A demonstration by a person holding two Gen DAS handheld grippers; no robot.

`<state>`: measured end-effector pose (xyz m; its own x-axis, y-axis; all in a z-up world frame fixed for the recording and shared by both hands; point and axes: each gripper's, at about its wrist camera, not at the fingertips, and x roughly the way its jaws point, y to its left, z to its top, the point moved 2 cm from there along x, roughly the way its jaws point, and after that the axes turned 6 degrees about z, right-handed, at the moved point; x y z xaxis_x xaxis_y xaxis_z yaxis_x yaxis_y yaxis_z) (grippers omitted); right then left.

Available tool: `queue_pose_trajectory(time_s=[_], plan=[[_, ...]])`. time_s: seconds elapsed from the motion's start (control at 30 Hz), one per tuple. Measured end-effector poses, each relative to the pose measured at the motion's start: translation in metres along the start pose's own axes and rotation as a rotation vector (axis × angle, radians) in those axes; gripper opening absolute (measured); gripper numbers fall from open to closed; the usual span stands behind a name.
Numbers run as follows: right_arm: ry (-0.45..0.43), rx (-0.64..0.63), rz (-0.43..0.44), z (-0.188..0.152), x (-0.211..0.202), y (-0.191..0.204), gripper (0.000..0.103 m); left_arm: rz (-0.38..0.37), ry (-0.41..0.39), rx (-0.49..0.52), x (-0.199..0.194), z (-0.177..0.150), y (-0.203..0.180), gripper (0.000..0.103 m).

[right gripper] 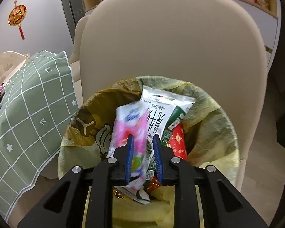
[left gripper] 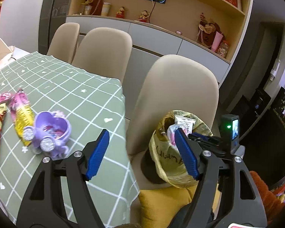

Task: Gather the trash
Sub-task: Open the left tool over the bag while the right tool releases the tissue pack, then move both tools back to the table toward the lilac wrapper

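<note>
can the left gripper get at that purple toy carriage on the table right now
Probably yes. The left gripper is open and empty, and the purple toy carriage sits just left of its fingers on the green tablecloth, with nothing between them.

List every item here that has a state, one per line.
left tongs: open, empty, above the table edge
right tongs: part open over the bin, pink wrapper between them
trash bin: lined, nearly full
purple toy carriage: upright on the table
snack wrappers: lying flat
</note>
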<state>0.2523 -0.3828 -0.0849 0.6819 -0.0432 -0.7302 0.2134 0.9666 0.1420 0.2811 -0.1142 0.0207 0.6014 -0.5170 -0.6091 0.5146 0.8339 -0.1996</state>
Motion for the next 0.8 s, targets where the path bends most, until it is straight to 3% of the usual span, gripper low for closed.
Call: queue_pose_trajectory(time_s=[0.27, 0.57, 0.8], plan=[[-0.095, -0.042, 0.037, 0.006, -0.055, 0.013, 0.026, 0.074, -0.058, -0.006, -0.041, -0.008, 0.037, 0.07], [-0.241, -0.137, 0.099, 0.022, -0.112, 0.075, 0.026, 0.204, -0.1, -0.062, -0.094, -0.024, 0.106, 0.071], [-0.266, -0.229, 0.15, 0.024, -0.122, 0.137, 0.026, 0.286, -0.111, -0.125, -0.133, -0.044, 0.165, 0.071]])
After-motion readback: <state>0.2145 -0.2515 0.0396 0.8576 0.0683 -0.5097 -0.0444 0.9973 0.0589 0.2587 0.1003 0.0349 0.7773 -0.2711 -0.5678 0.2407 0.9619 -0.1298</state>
